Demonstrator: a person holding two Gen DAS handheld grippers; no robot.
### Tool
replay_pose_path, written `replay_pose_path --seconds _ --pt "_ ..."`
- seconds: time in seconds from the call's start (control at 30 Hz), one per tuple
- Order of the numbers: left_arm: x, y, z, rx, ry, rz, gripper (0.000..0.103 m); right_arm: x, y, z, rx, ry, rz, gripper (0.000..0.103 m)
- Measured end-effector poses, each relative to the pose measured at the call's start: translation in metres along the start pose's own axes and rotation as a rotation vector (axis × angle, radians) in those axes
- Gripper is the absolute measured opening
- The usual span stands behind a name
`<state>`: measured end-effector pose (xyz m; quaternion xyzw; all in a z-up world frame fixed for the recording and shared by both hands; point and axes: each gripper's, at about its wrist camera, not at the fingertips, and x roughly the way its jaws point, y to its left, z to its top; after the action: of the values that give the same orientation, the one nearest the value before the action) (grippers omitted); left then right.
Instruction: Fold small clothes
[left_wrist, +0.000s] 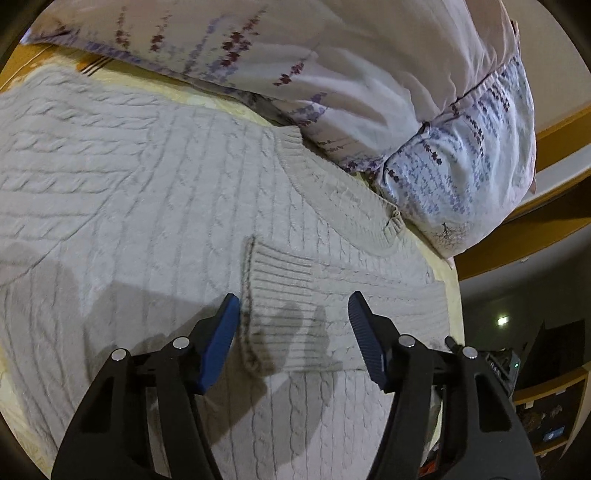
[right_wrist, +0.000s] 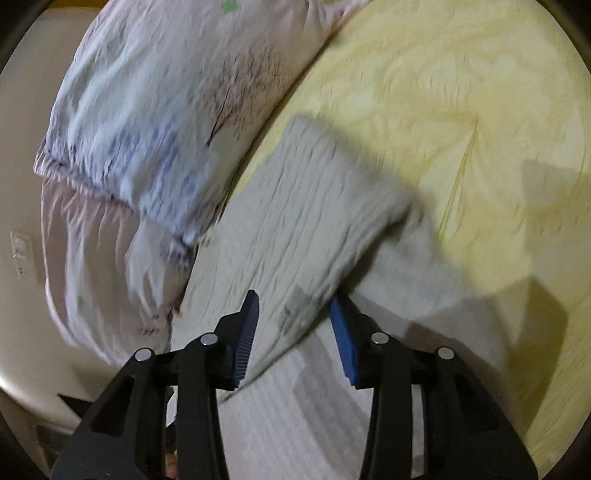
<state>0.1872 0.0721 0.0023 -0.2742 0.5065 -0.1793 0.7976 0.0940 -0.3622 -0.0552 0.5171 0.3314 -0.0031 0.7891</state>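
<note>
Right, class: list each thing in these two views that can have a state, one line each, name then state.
sweater: spread flat on the bed, one sleeve folded across the body
sleeve cuff: lying between the left gripper's open fingers, not pinched
left gripper: open, over the cuff
right gripper: open, knit fabric between its fingers; view blurred
pillow: resting against the sweater's collar edge

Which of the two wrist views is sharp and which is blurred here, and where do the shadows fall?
Left wrist view: sharp, cable knit of the sweater is crisp; left gripper casts shadows on the folded sleeve cuff. Right wrist view: motion-blurred throughout, pillow print smeared; a dark shadow crosses the yellow sheet beyond the right gripper.
</note>
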Motion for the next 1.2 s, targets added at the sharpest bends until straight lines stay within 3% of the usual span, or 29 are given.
replay_pose_path --seconds 0.13,0.2,0.23,0.27,0.3,0.4,0.53,0.63,0.7,0.73,0.83,0.93,1.03,1.07,1.1,1.2 --pt "0.007 -0.004 0.006 0.027 0.011 0.027 0.053 0.0 -0.01 0.012 0.032 -0.018 -0.01 0.034" --pt "0.01 -0.003 0.01 0.024 0.014 0.038 0.04 0.002 -0.009 0.013 0.022 -0.02 -0.023 0.024" --pt "0.012 -0.003 0.013 0.023 0.018 0.042 0.035 0.003 -0.008 0.013 0.017 -0.018 -0.021 0.014" --pt "0.015 -0.002 0.015 0.023 0.023 0.043 0.016 0.003 -0.005 0.013 0.011 -0.018 -0.014 0.011" --pt "0.018 0.0 0.016 0.021 0.036 0.035 0.007 0.002 -0.002 0.012 0.001 -0.026 -0.008 0.011" --pt "0.019 -0.001 0.022 0.036 0.036 0.017 0.006 -0.006 0.015 0.007 -0.063 -0.053 0.014 0.009" --pt "0.007 -0.005 0.035 0.093 -0.018 0.026 0.006 -0.01 0.025 0.0 -0.126 -0.062 -0.004 0.009" --pt "0.016 0.003 0.038 0.084 0.005 0.076 0.006 0.004 0.013 -0.008 -0.158 -0.03 -0.15 0.01" --pt "0.024 0.007 0.034 0.076 0.033 0.101 0.006 0.005 0.009 -0.01 -0.166 -0.036 -0.188 0.011" --pt "0.024 0.007 0.032 0.073 0.03 0.099 0.006 0.004 0.011 -0.011 -0.18 -0.044 -0.21 0.013" --pt "0.021 0.011 0.03 0.032 0.028 0.069 0.007 -0.008 0.019 -0.017 -0.262 -0.114 -0.329 0.038" --pt "-0.003 0.018 0.023 -0.011 -0.003 0.011 0.011 -0.027 0.024 -0.025 -0.296 -0.203 -0.391 0.045" --pt "-0.043 0.031 0.013 -0.043 -0.086 -0.008 0.039 -0.035 0.034 -0.029 -0.356 -0.228 -0.385 0.056" --pt "-0.06 0.04 0.01 -0.066 -0.125 -0.003 0.055 -0.034 0.038 -0.03 -0.375 -0.222 -0.377 0.059" --pt "-0.083 0.053 0.005 -0.099 -0.187 0.014 0.06 -0.033 0.04 -0.032 -0.393 -0.213 -0.366 0.06" --pt "-0.127 0.09 -0.004 -0.19 -0.308 0.065 0.06 -0.02 0.051 -0.041 -0.431 -0.16 -0.323 0.064"
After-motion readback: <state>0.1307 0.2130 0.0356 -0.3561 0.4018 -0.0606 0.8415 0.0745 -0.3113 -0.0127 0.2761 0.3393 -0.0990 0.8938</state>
